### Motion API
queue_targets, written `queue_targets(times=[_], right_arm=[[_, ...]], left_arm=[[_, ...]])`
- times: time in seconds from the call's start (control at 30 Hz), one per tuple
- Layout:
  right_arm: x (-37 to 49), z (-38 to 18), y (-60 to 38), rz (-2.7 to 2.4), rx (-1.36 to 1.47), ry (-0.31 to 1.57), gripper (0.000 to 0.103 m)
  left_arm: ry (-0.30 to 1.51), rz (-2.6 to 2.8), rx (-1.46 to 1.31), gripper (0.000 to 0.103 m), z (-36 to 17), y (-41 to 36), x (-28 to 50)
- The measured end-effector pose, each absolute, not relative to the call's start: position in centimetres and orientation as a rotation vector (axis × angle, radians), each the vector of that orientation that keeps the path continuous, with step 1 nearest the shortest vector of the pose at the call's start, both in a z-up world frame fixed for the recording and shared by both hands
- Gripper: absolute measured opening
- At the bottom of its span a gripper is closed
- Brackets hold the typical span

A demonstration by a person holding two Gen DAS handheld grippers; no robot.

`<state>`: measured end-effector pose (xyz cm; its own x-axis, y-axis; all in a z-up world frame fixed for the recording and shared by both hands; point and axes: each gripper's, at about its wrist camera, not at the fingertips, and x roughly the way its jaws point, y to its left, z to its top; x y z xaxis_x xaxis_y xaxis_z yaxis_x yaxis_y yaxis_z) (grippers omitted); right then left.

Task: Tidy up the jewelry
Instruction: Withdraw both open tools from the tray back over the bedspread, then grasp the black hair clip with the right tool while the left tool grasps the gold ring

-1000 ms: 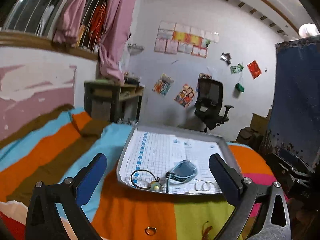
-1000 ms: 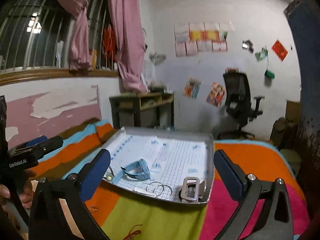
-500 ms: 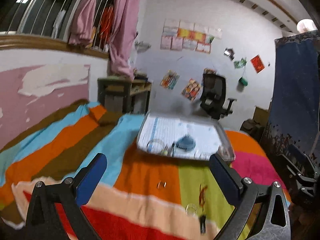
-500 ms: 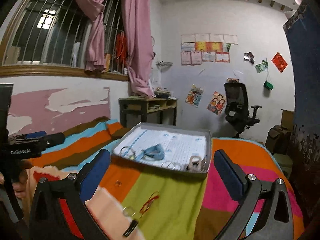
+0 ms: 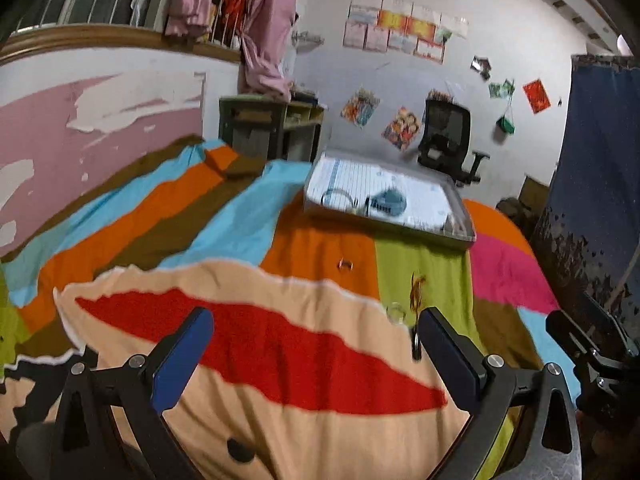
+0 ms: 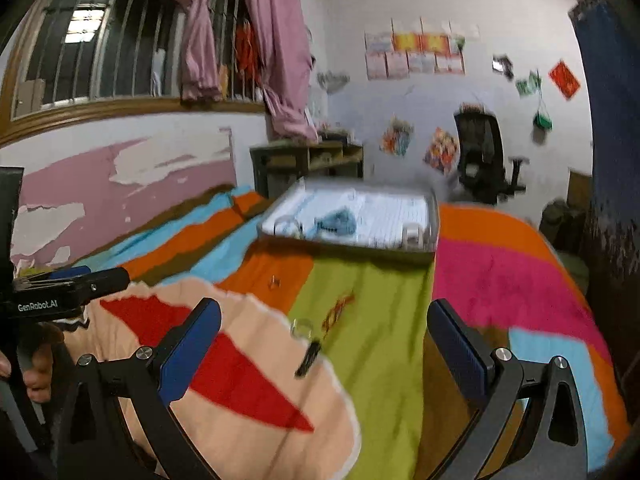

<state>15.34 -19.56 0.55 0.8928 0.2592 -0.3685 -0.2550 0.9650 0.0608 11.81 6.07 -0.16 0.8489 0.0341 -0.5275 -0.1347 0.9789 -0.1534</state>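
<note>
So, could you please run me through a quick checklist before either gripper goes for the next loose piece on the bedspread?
1. Left gripper open and empty: ok.
2. Right gripper open and empty: ok.
3. Tray flat on the bedspread, with bare space inside: ok.
4. Loose pieces in sight: small ring, red-orange thread piece, clear ring: ok.
5. Dark piece identified: cannot tell, blurred.
6. Grippers apart from each other: ok.

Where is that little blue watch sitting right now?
The blue watch lies in the grey tray at the far end of the striped bedspread, beside a thin ring-shaped bracelet on its left.
</note>
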Motion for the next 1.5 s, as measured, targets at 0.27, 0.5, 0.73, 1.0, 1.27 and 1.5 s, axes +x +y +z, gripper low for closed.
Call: queue_targets(times=[0.27,0.5,0.73,1.0,1.27,1.5], right_arm=[[16.2,-1.9,-19.7,0.259,0.011,0.528,0.102],[17.9,-3.2,-19.2,0.297,0.028,0.629,0.102],[20.5,-5.0,-18.4,0.369,0.025,0.749,0.1],[23.8,-7.0,-17.7,0.391,-0.023,0.879,0.066],[27.3,-9.6,-16.1,0.448,-0.005,0.963,0.036],[29.8,-11.7,-15.4,0.465,0.067,1.006,0.029]], left_arm=[[0.599,0.1,-0.177,0.103,-0.9,5.8,11.7],[0.679,0.097,-0.172,0.103,-1.6,5.8,13.3],[0.78,0.026,-0.097,0.103,-2.4,5.1,16.3],[0.889,-0.05,-0.133,0.103,-4.1,5.4,19.9],[0.917,-0.066,-0.117,0.103,-5.0,5.3,23.7],[0.936,-0.076,-0.147,0.103,-6.3,6.2,27.2]])
